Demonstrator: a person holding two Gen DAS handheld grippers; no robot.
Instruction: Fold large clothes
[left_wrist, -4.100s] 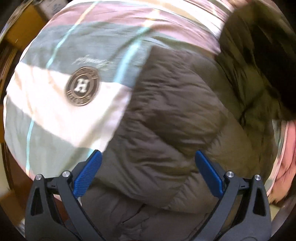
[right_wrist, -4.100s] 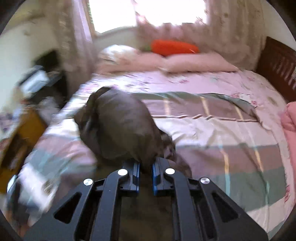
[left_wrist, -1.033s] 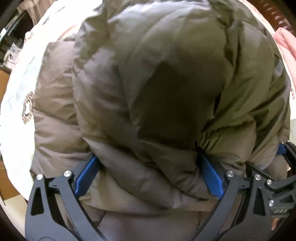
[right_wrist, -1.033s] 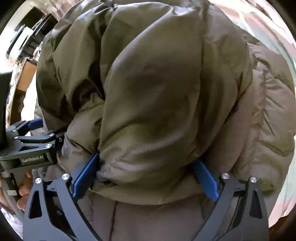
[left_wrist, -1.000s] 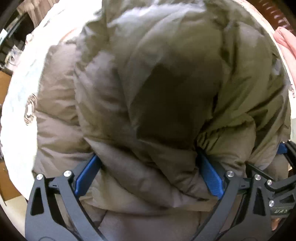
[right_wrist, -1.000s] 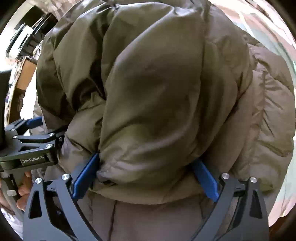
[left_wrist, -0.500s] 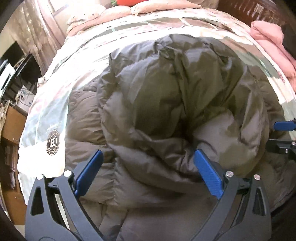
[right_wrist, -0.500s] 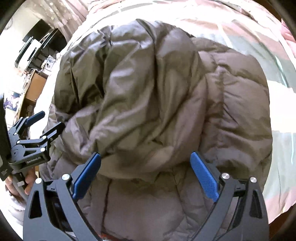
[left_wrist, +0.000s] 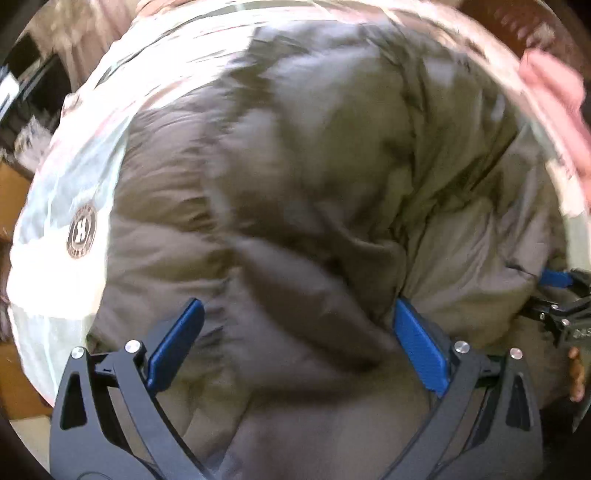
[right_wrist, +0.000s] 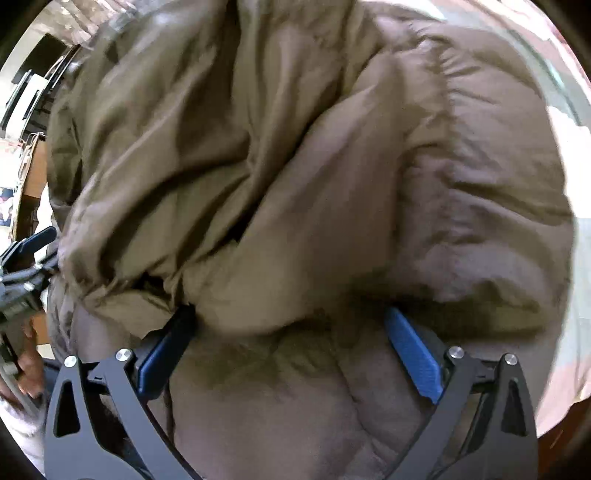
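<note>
A bulky olive-brown puffer jacket (left_wrist: 314, 177) lies bunched on the bed and fills both views (right_wrist: 295, 166). My left gripper (left_wrist: 299, 317) is open, its blue pads wide apart with a padded fold of the jacket lying between them. My right gripper (right_wrist: 288, 317) is open too, and a thick roll of the jacket presses down between its pads. Each gripper shows at the edge of the other's view: the right gripper (left_wrist: 561, 295) at far right, the left gripper (right_wrist: 26, 266) at far left with a hand on it.
A plaid quilt (left_wrist: 66, 192) with a round emblem (left_wrist: 81, 230) lies under the jacket at left. A pink folded item (left_wrist: 554, 85) sits at upper right. Furniture and clutter (right_wrist: 26, 96) stand beyond the bed's left side. The quilt's edge (right_wrist: 576, 258) shows at right.
Both grippers have dropped back toward the jacket since half a second ago, so it fills more of each view. The top fold has shifted. Both grippers stay open.
</note>
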